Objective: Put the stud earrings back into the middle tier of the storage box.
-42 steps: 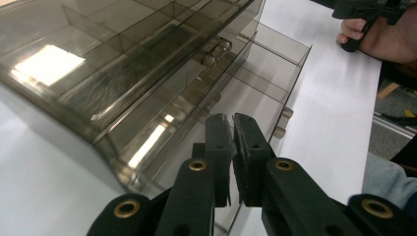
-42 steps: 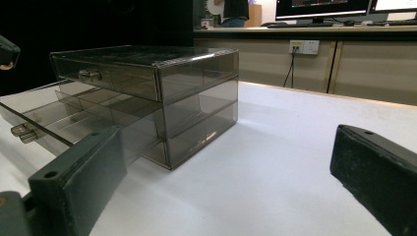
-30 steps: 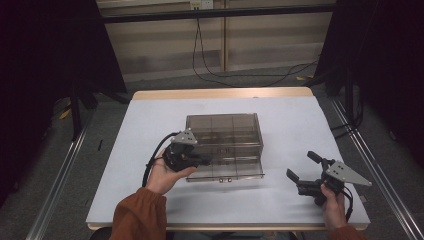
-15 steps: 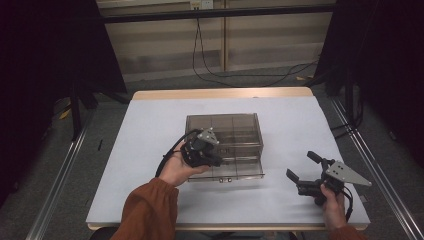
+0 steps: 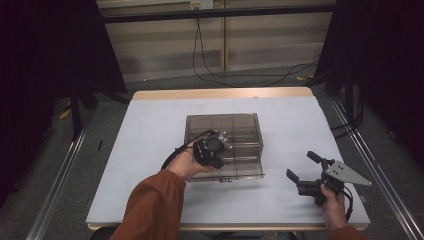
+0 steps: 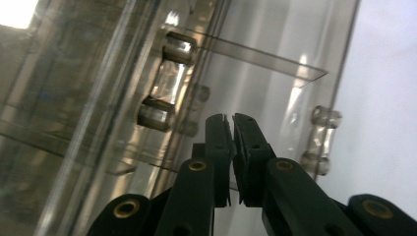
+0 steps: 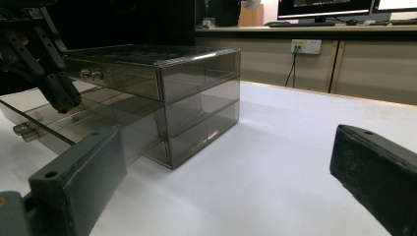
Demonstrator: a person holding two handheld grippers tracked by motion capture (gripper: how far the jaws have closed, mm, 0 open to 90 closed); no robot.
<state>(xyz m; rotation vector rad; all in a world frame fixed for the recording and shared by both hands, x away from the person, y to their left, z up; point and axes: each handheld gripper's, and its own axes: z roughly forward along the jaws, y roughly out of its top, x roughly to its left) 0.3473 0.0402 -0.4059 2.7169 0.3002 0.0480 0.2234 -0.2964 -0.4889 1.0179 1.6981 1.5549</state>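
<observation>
Left tool (image 5: 216,152), jaws together and empty, at the clear drawer box's (image 5: 240,131) front; right tool (image 5: 305,170) wide at 4 o'clock

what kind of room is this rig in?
Probably a lab or office workspace set up for recording. A white-topped table stands between dark curtains, cables run along the floor behind it, and the right gripper view shows monitors on a desk and a wall socket.

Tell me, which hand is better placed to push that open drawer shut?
Probably the left: the left gripper, jaws shut, is right at the drawer. The right gripper sits open, well off to the side.
</observation>
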